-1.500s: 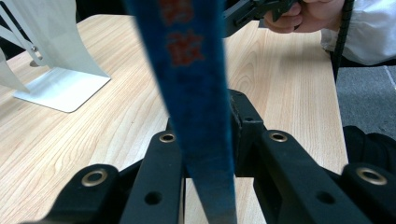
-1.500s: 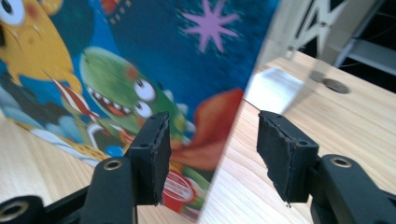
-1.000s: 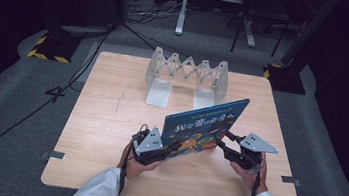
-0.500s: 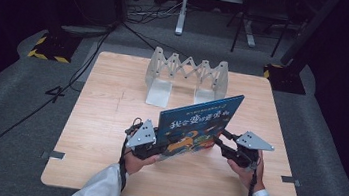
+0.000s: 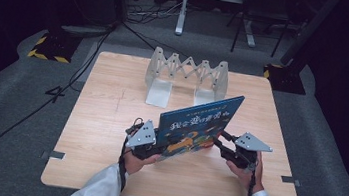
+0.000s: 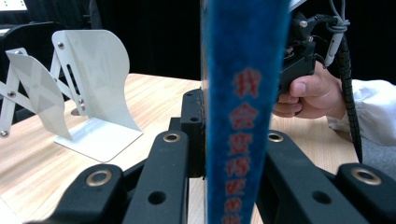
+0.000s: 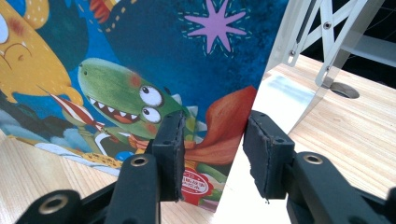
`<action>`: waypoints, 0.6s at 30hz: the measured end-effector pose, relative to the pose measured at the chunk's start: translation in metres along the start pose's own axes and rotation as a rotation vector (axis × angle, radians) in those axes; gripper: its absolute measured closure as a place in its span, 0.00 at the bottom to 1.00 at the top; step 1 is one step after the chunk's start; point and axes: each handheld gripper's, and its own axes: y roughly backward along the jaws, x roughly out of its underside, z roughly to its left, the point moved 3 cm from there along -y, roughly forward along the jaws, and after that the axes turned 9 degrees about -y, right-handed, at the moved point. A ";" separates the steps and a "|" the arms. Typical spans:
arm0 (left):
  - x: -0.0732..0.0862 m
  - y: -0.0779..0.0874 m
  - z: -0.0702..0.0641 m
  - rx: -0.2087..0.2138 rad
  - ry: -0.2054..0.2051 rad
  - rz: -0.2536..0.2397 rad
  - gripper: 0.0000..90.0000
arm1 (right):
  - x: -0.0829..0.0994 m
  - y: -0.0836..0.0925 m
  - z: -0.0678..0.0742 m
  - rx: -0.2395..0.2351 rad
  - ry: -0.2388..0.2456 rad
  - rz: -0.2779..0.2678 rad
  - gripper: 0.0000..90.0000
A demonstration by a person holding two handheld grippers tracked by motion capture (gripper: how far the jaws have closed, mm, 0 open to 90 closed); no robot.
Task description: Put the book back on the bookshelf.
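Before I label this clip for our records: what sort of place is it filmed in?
Probably a recording studio or lab, not a home: a lone wooden table on grey carpet, dark surroundings, cables trailing over the floor, and yellow-and-black striped stand bases at the corners.

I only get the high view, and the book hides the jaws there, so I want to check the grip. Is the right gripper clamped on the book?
Observer: No. The right gripper has its jaws open, one on either side of the book's edge.
Operator: And the left one?
Observer: The left gripper is shut on the book.
Operator: Which part does it hold?
Observer: The spine, which is blue with red lettering and stands upright between its jaws.
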 end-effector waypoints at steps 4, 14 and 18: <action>0.001 -0.001 0.001 0.002 0.009 -0.007 0.90 | 0.001 0.000 0.000 -0.003 -0.012 -0.006 0.66; 0.003 -0.008 0.002 0.004 -0.002 0.015 0.90 | 0.001 0.000 -0.001 -0.003 -0.015 -0.004 0.65; 0.002 -0.008 0.002 -0.004 0.008 0.021 0.91 | 0.004 -0.001 0.001 -0.014 0.006 0.024 0.53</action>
